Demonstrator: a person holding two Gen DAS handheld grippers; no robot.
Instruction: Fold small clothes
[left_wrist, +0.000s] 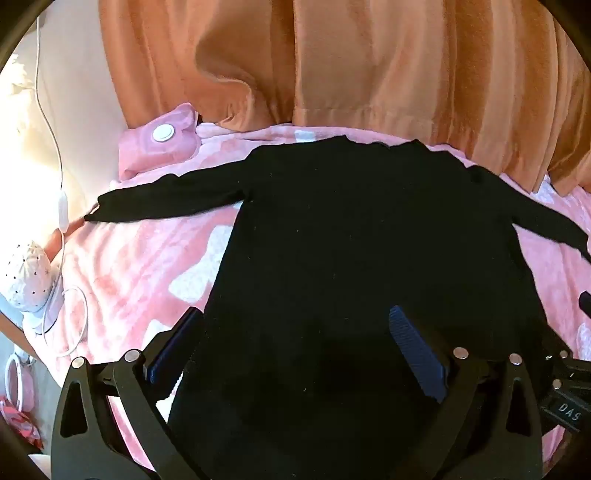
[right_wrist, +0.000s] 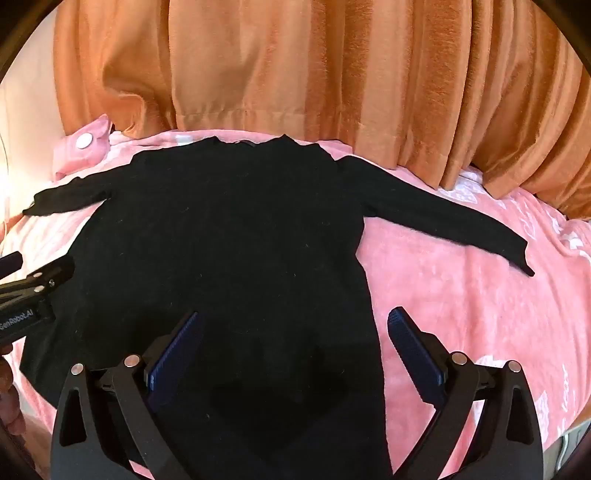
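Observation:
A black long-sleeved top (left_wrist: 351, 229) lies flat on a pink blanket (left_wrist: 140, 258), neck at the far side, both sleeves spread out; it also shows in the right wrist view (right_wrist: 229, 229). My left gripper (left_wrist: 295, 321) is open over the left part of its hem, empty. My right gripper (right_wrist: 295, 325) is open over the right part of the hem, empty. The left gripper's body (right_wrist: 26, 295) shows at the left edge of the right wrist view.
An orange curtain (left_wrist: 369, 62) hangs behind the bed. A pink pouch with a white button (left_wrist: 159, 140) lies at the far left. A white cable (left_wrist: 61, 206) and a white dotted cap (left_wrist: 26, 277) sit at the left edge.

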